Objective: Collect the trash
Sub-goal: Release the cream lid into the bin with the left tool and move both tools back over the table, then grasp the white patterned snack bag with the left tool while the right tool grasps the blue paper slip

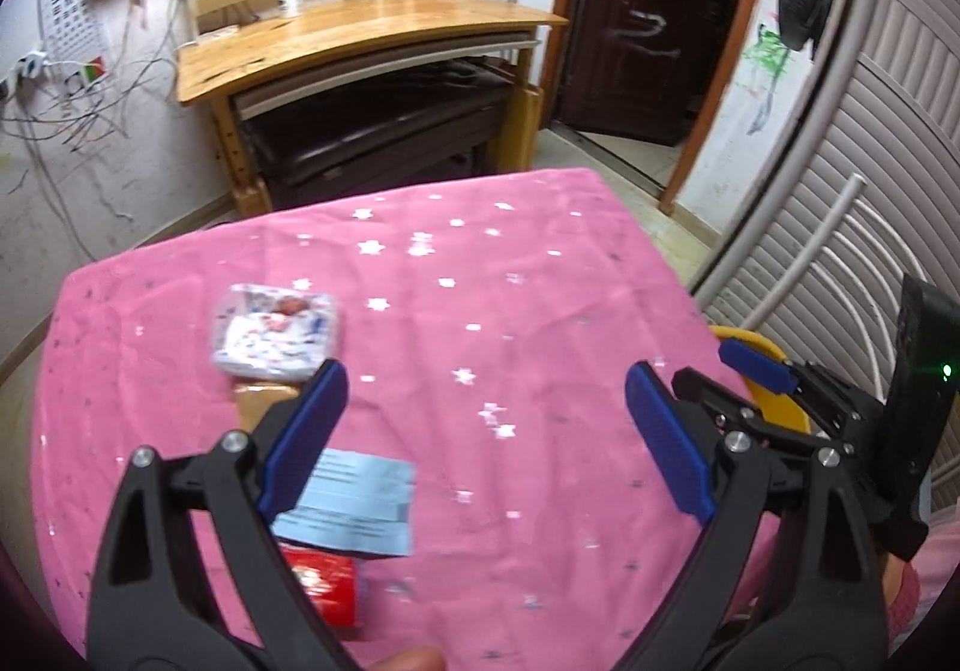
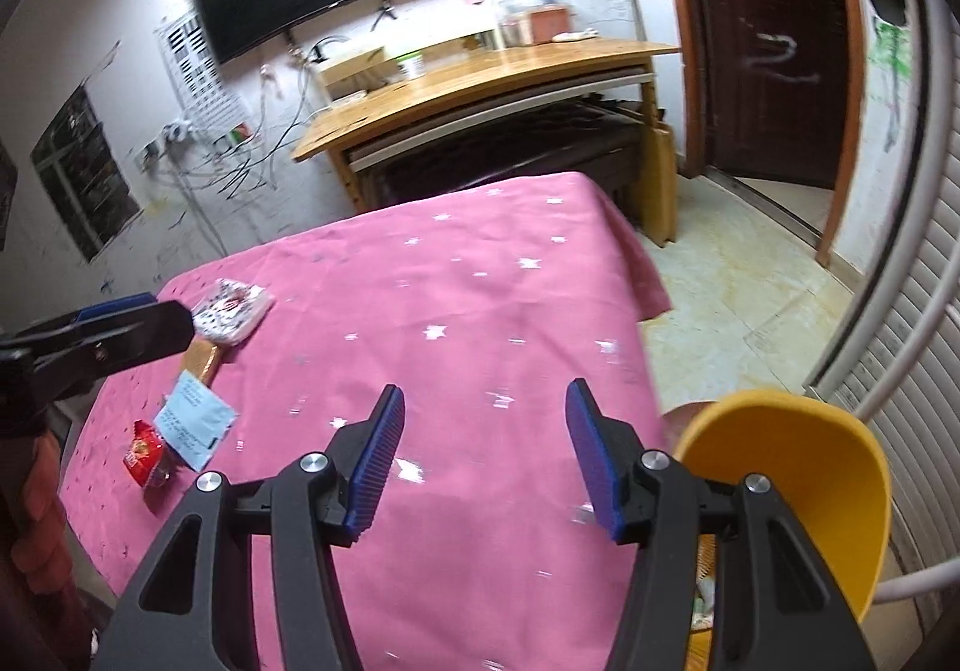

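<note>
Four pieces of trash lie on the left part of the pink star-patterned tablecloth (image 1: 510,275) (image 2: 480,275). They are a white printed wrapper (image 1: 276,335) (image 2: 231,314), a tan packet (image 1: 261,401) (image 2: 201,359) under its near edge, a light blue paper sachet (image 1: 354,509) (image 2: 192,422) and a red wrapper (image 1: 327,587) (image 2: 144,455). My left gripper (image 1: 487,371) (image 2: 162,320) hovers open and empty, its left finger over the tan packet and sachet. My right gripper (image 2: 486,392) (image 1: 729,377) is open and empty above the cloth's right side, beside a yellow bin (image 2: 810,467) (image 1: 789,416).
A wooden desk (image 1: 372,35) (image 2: 480,77) stands beyond the table, with a dark door (image 1: 648,11) (image 2: 774,35) to its right. White metal rails (image 1: 798,275) (image 2: 888,371) and a slatted shutter run along the right side. Tiled floor (image 2: 732,299) lies past the table's right edge.
</note>
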Motion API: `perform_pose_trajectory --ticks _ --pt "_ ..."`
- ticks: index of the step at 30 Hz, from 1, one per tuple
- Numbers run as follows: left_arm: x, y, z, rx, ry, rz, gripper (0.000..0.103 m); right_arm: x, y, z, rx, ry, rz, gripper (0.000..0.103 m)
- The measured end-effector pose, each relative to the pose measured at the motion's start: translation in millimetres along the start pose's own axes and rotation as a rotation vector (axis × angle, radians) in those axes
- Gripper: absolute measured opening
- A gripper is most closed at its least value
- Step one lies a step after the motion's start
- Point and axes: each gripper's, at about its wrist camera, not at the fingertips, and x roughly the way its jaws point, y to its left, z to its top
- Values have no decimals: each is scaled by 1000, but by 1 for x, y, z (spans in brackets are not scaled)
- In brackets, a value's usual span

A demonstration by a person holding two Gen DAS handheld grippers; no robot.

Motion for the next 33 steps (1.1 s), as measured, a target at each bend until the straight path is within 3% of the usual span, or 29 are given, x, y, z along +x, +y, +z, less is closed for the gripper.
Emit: perform_pose_trajectory --ticks 12,27,33 --pt "11 63 14 -44 17 125 91 26 71 4 -119 58 91 52" --pt "66 96 20 -59 143 125 91 47 134 8 -251 99 192 54" --pt "79 98 19 -55 171 115 77 55 143 8 -263 109 219 54"
